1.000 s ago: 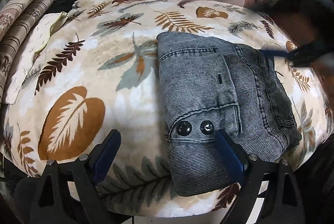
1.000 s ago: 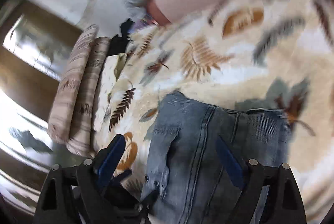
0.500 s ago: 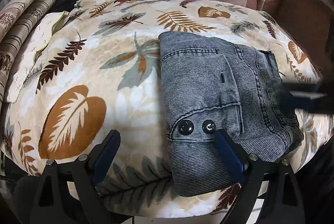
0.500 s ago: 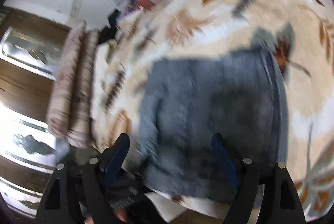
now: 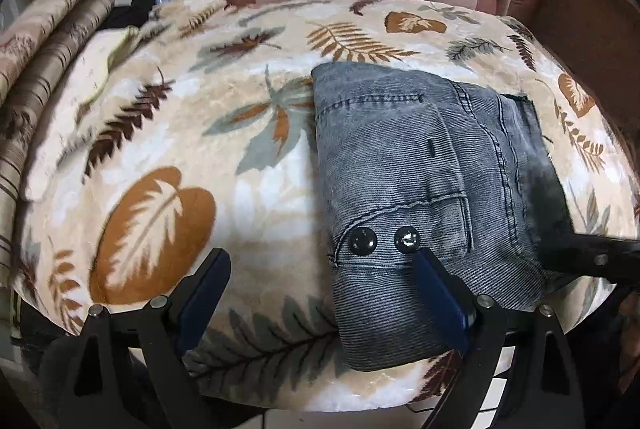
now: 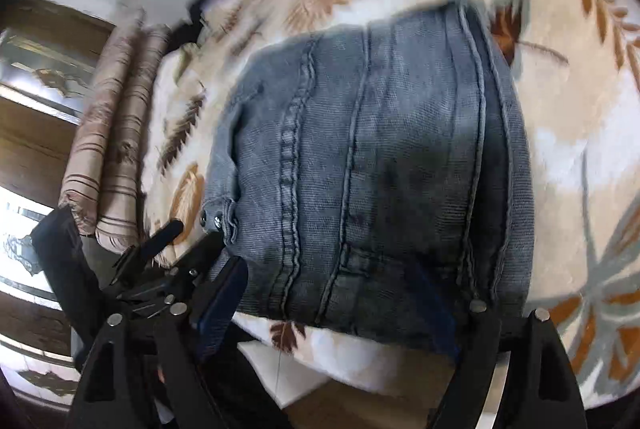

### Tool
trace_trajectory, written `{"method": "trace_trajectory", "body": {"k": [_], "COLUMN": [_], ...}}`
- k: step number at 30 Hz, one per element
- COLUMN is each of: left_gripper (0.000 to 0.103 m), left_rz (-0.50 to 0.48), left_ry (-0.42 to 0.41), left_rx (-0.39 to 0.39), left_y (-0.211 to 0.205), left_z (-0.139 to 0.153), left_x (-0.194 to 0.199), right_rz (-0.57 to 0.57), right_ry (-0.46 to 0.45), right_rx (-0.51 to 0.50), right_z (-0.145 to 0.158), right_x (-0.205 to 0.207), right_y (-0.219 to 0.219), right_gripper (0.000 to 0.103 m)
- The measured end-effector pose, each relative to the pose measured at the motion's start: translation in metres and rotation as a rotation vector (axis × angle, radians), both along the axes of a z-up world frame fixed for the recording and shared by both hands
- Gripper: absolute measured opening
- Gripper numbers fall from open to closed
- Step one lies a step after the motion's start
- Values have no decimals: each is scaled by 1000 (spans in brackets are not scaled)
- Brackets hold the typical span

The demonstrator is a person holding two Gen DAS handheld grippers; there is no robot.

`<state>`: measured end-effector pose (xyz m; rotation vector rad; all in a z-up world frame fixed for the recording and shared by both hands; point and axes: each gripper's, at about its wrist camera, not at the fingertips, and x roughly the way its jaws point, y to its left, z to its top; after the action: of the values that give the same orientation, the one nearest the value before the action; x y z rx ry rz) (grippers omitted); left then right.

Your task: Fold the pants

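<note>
Folded pants [image 5: 420, 189] lie on leaf-print blanket [image 5: 160, 149], left tongs [image 5: 324, 305] spread.

No readable text, label or number appears anywhere.

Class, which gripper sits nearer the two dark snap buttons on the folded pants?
Left. The left gripper is open with one finger beside the snap buttons on the pants. The right gripper, also open, is over the opposite edge.
</note>
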<state>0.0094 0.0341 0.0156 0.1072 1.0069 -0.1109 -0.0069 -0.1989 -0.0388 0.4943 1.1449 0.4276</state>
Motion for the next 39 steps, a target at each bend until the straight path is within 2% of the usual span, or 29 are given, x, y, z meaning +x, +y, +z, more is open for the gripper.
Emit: {"method": "trace_trajectory", "body": {"k": [2,5,9,12,15,17,19,22,26,28,30,31,34,36,39], "left_gripper": [92,92,92,92,92,92,92,92,92,92,92,92,92,92,92], "left_rz": [8,12,16,15,13,19,40,60,71,78,53,45,24,12,11], "left_ry": [6,2,7,8,9,-9,-25,-30,88,169,203,215,228,211,203], "left_rx": [-4,2,-3,-1,-5,-4,-54,-169,-394,-473,-538,-552,-568,-577,-567], "left_y": [1,2,3,3,3,6,14,30,52,54,50,46,36,34,34], "left_z": [2,3,2,1,3,6,13,21,6,-7,-12,-14,-16,-14,-15], "left_x": [1,0,0,1,0,-2,-3,4,36,52,60,62,65,64,69], "right_rz": [9,2,-16,9,55,62,64,22,-108,-146,-134,-125,-143,-173,-201], "right_ry": [-4,-67,-81,-85,-21,-54,-61,-81,-35,18,76,90,109,99,53], "right_rx": [-46,-106,-113,-89,-174,-197,-204,-110,-1,66,155,201,152,164,63], "right_z": [13,32,40,37,8,10,20,34,28,16,3,-2,-8,-7,3], "right_x": [-3,-9,-13,-18,-15,-18,-19,-15,6,20,33,38,43,44,41], "right_y": [3,1,-2,-2,9,12,13,-3,-51,-69,-74,-75,-72,-74,-76], "right_gripper": [84,84,84,85,85,85,85,85,85,85,85,85,85,85,85]}}
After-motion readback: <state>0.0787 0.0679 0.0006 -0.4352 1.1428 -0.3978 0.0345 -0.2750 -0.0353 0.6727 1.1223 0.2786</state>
